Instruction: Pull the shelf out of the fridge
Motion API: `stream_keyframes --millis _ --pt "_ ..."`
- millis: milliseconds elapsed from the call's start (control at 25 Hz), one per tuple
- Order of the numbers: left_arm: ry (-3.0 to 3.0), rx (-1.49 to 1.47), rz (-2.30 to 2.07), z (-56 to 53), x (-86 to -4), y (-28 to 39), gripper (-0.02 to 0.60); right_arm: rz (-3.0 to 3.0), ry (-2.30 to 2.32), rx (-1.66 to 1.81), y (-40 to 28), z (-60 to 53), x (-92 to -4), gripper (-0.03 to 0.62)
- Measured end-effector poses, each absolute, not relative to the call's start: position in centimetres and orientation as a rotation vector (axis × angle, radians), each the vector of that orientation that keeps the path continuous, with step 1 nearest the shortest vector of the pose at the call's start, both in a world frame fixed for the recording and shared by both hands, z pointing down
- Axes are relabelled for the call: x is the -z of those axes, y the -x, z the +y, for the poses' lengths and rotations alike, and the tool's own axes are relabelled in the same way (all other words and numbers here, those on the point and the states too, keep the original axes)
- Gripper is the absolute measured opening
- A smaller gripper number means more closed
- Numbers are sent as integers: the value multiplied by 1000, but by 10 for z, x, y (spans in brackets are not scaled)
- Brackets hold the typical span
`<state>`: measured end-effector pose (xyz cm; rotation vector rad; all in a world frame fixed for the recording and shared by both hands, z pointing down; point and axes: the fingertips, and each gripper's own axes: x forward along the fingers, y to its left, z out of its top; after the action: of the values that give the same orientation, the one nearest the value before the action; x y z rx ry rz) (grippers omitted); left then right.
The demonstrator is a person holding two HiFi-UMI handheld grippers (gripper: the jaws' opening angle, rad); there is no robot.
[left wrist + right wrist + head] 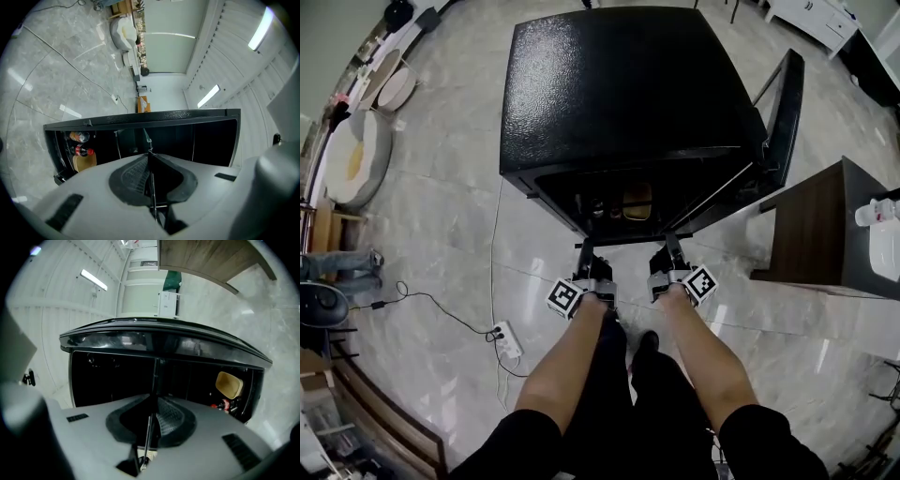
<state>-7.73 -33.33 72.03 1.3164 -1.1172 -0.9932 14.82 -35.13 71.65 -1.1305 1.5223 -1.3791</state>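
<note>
A small black fridge (619,94) stands on the floor with its door (783,112) swung open to the right. My left gripper (591,270) and right gripper (670,258) both reach to the lower front of its open cavity, side by side. In the left gripper view the jaws (150,157) are shut on the thin wire edge of the shelf (151,190), seen edge-on between the pads. The right gripper (154,401) likewise pinches the shelf wire (149,430). Inside the fridge sit bottles (80,137) and a tan container (228,384).
A dark wooden table (811,225) with a white object (877,211) stands close on the right, near the open door. A white power strip (506,339) and its cable lie on the floor at the left. The person's legs are directly below the grippers.
</note>
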Motion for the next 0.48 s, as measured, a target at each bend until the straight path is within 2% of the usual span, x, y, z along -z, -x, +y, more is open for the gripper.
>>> stream_keyframes --millis 480 --pt "-1368 1036 -1117 -291 -700 75 38 1529 1110 1364 -151 -306 -709 41"
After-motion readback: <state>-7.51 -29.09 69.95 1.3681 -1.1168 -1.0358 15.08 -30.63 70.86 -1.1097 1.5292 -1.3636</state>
